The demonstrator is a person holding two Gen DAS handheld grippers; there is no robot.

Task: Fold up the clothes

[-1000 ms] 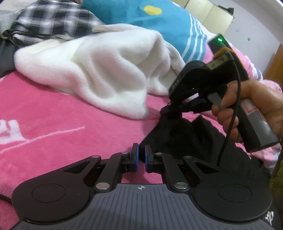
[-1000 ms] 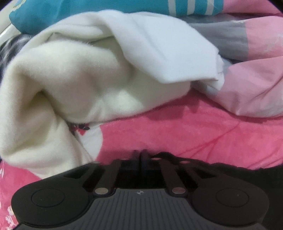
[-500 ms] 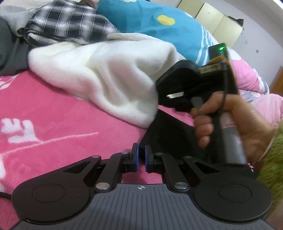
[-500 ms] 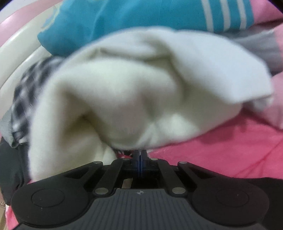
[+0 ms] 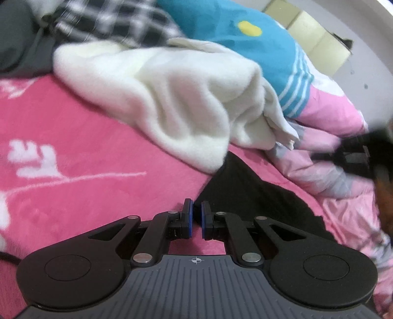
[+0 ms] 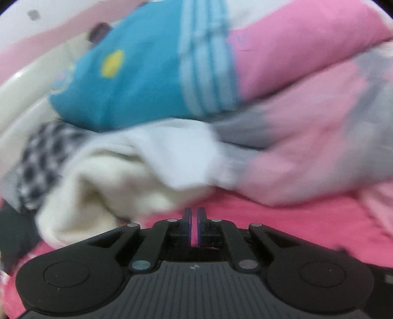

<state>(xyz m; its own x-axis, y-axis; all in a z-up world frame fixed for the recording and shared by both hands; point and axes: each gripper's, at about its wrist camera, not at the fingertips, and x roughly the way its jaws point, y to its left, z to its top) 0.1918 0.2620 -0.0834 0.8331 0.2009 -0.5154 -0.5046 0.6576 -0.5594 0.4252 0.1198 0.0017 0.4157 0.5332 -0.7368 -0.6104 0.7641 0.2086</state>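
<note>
A black garment (image 5: pixel 248 196) lies flat on the pink blanket (image 5: pixel 86 147), one corner reaching my left gripper (image 5: pixel 195 208). That gripper rests low on the blanket, shut on the corner, with only a thin slit between its blue pads. A white fleece garment (image 5: pixel 176 103) is heaped just beyond it. At the right edge of the left wrist view my right gripper (image 5: pixel 348 157) shows as a dark blur. In its own view the right gripper (image 6: pixel 194 220) hangs above the blanket; its jaws are opening, a narrow gap with nothing in it. The white fleece (image 6: pixel 118 176) lies ahead to its left.
A checked shirt (image 5: pixel 110 22) and a dark grey garment (image 5: pixel 22 41) lie behind the fleece. A teal striped pillow (image 5: pixel 245 46) and a pink and grey quilt (image 6: pixel 307 137) are piled at the back and right. Cream cabinets (image 5: pixel 319 51) stand by the far wall.
The right gripper and the hand holding it have swung from above the black garment out to the right edge and risen. The black garment now lies uncovered. My left gripper has rolled slightly.
</note>
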